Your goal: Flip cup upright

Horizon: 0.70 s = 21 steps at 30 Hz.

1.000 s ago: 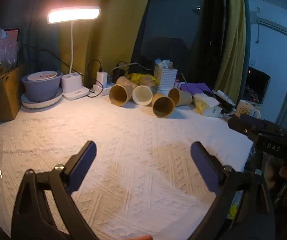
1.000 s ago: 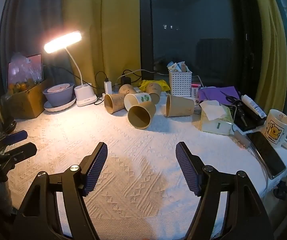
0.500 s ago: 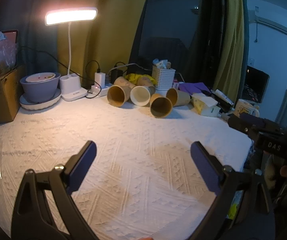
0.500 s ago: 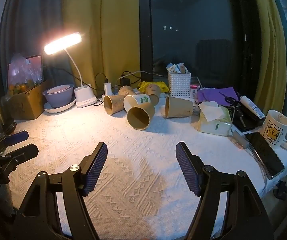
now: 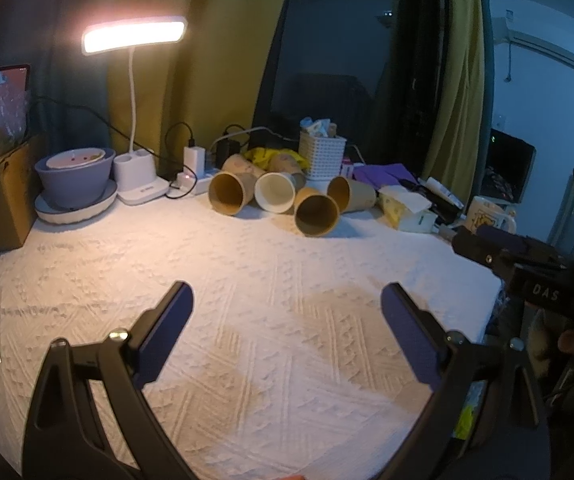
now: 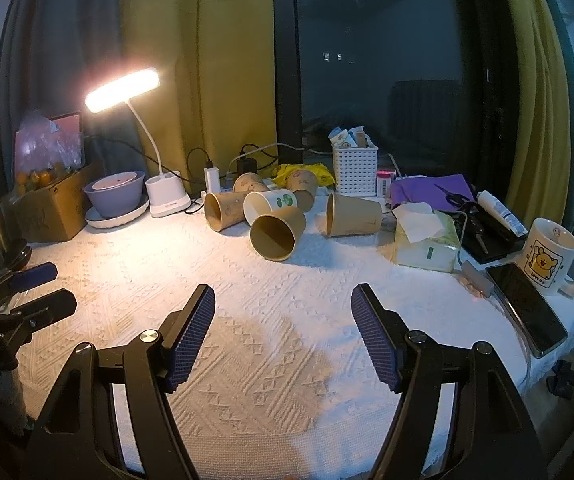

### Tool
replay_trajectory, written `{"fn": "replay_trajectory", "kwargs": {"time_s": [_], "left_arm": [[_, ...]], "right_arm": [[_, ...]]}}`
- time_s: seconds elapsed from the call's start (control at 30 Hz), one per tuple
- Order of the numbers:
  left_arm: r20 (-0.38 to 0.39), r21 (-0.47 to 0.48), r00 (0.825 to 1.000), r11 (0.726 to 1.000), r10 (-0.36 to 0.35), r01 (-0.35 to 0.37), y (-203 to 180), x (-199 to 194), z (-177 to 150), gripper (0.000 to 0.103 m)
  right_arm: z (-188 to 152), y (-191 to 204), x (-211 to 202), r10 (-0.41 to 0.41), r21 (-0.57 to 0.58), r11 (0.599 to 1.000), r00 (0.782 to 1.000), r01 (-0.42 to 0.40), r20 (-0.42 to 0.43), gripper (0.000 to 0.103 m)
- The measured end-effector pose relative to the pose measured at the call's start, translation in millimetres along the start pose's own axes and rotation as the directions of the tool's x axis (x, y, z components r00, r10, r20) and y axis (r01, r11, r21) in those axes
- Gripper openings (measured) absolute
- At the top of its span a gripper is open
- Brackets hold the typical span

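Several paper cups lie on their sides at the back of the white cloth-covered table (image 6: 271, 344). The nearest brown cup (image 6: 277, 232) (image 5: 317, 214) points its mouth toward me. A white cup (image 6: 269, 205) (image 5: 275, 192), a brown cup left of it (image 6: 223, 210) (image 5: 229, 198) and a brown cup to the right (image 6: 353, 215) (image 5: 351, 196) lie around it. My left gripper (image 5: 285, 316) is open and empty, well short of the cups. My right gripper (image 6: 283, 320) is open and empty, also short of them. Each shows at the edge of the other's view.
A lit desk lamp (image 6: 155, 192), a purple bowl on a plate (image 6: 115, 198) and a cardboard box (image 6: 51, 208) stand at the back left. A white basket (image 6: 355, 168), tissue pack (image 6: 425, 244), phone (image 6: 527, 308) and mug (image 6: 553, 256) are at the right.
Both views have drifted slightly; the cups sit a little lower and left in the left wrist view. Both grippers stay open and empty. No cup has moved.
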<state>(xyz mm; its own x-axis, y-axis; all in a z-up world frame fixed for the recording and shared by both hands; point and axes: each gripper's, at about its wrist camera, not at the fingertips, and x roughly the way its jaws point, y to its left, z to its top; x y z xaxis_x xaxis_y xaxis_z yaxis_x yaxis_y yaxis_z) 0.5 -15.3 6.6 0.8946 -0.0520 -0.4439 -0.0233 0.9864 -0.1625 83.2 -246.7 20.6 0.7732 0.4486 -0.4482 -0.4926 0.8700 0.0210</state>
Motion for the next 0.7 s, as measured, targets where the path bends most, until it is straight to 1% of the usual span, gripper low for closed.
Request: {"fn": "replay_trajectory", "kwargs": {"time_s": [0.7], "left_arm": [[-0.001, 0.009, 1.0, 1.0, -0.018, 0.018, -3.4, 1.5, 3.4, 0.096]], "right_arm": [[-1.7, 2.7, 2.2, 0.001, -0.004, 1.0, 1.0, -0.001, 0.001, 0.073]]}}
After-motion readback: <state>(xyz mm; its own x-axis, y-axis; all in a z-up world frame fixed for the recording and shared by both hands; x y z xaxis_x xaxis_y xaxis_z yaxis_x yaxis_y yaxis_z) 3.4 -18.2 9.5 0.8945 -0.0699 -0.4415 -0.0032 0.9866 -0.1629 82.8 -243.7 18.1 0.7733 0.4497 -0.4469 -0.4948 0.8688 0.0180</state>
